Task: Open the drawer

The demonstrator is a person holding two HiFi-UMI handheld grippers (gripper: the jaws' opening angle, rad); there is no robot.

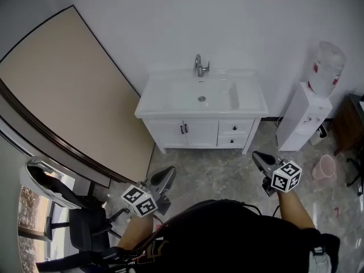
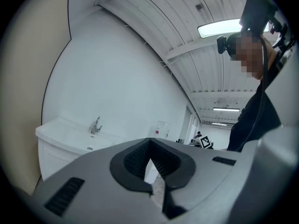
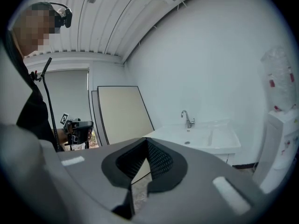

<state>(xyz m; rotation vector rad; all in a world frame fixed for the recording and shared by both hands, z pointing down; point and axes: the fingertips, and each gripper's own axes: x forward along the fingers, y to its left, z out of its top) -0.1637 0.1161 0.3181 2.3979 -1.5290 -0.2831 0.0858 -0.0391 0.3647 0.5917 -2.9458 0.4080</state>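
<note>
Not started: drawers [image 1: 235, 128] under the sink closed, well apart from left gripper [image 1: 169, 172] and right gripper [image 1: 257, 156], both pressed together, empty.

Bare floor [image 1: 222, 172] lies before the vanity [image 1: 199, 131]; a water dispenser [image 1: 306, 117] stands beside it.

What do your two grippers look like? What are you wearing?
The left gripper and right gripper are smooth grey plastic with pointed jaws. Inside the jaws sit black ridged pads. Each gripper carries a white cube printed with black square markers. The person wears a black top.
</note>
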